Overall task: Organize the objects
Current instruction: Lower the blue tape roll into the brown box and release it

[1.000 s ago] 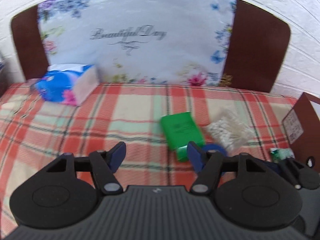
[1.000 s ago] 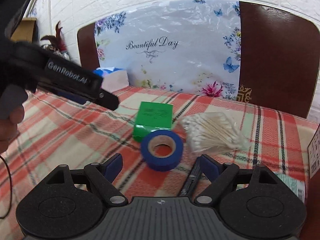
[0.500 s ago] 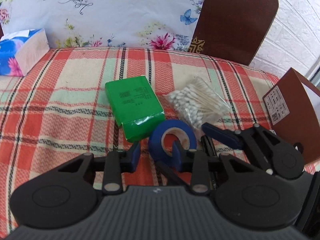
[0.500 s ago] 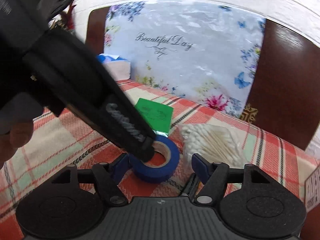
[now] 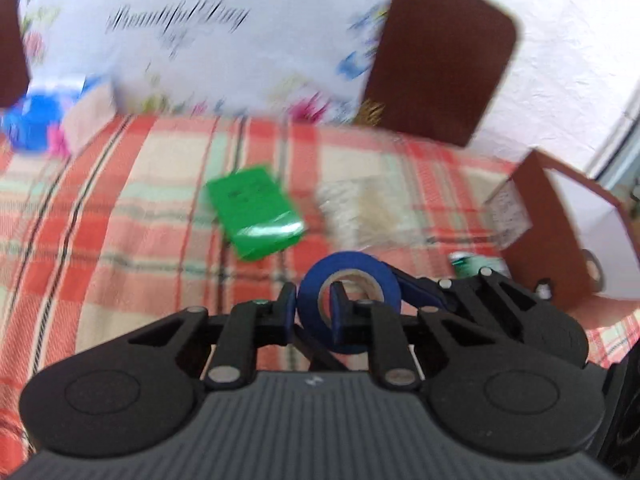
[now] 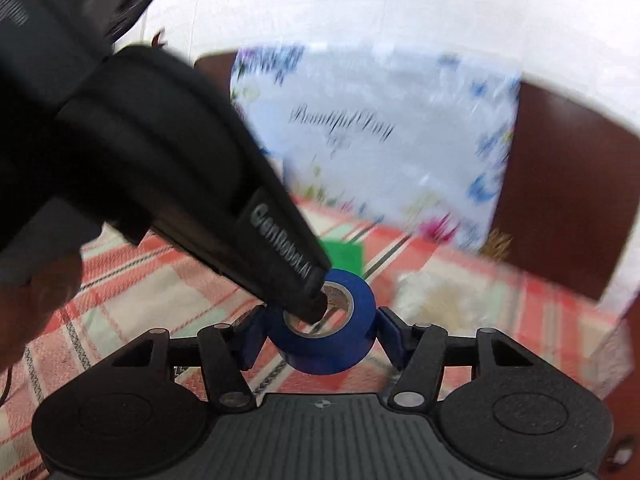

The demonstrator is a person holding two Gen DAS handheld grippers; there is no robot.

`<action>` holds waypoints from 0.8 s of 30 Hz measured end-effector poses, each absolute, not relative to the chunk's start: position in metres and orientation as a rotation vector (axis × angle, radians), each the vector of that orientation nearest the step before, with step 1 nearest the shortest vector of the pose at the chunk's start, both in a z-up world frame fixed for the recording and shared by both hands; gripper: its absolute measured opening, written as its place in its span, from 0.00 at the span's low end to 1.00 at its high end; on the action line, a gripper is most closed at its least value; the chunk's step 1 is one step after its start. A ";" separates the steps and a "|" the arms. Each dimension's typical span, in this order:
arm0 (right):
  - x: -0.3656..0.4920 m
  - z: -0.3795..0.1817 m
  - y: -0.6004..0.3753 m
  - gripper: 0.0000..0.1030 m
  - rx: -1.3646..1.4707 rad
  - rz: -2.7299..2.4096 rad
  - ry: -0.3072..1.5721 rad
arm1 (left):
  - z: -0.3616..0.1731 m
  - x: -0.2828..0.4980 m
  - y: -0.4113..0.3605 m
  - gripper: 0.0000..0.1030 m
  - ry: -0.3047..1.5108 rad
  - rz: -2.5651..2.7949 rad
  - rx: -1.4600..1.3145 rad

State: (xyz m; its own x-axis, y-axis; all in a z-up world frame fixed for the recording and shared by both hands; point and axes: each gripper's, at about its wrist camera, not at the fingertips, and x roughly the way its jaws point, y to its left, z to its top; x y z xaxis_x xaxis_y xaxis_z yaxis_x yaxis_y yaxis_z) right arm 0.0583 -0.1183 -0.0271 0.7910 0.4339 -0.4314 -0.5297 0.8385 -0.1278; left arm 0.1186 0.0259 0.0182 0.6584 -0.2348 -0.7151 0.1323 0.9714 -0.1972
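Observation:
A blue tape roll [image 5: 352, 276] sits low in the middle of both views, over the plaid cloth [image 5: 120, 220]. My left gripper [image 5: 313, 300] is shut on the roll's wall, one finger outside and one inside the hole. In the right wrist view the left gripper [image 6: 314, 308] reaches in from the upper left, its tip in the hole of the roll [image 6: 332, 354]. My right gripper [image 6: 320, 332] straddles the roll. Its jaws are closing and both pads touch the roll's outer sides. One right finger [image 5: 416, 290] shows beside the roll in the left wrist view.
A green pack [image 5: 256, 216] and a bag of cotton swabs [image 5: 372, 216] lie just beyond the roll. A blue tissue pack [image 5: 44, 124] sits far left, an open brown box [image 5: 560, 232] at the right, and a floral sheet [image 5: 200, 40] against a brown headboard behind.
My left gripper came in from the left and shut on the roll's wall. The right jaws narrowed until their pads met the roll's sides. Both views are now motion-blurred.

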 end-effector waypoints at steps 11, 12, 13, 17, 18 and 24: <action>0.036 0.012 -0.266 0.57 -0.189 0.138 0.306 | 0.068 0.136 -0.146 0.19 0.724 -0.545 0.008; 0.036 0.012 -0.284 0.57 -0.177 0.101 0.310 | 0.068 0.140 -0.166 0.19 0.721 -0.578 0.026; 0.038 0.010 -0.302 0.57 -0.163 0.067 0.316 | 0.067 0.144 -0.187 0.19 0.722 -0.608 0.042; 0.051 -0.005 -0.357 0.58 -0.089 -0.044 0.367 | 0.051 0.158 -0.255 0.24 0.723 -0.690 0.111; 0.055 -0.010 -0.367 0.58 -0.067 -0.064 0.388 | 0.045 0.159 -0.266 0.27 0.721 -0.689 0.133; 0.050 -0.017 -0.393 0.59 0.028 -0.090 0.366 | 0.048 0.155 -0.261 0.35 0.682 -0.641 0.147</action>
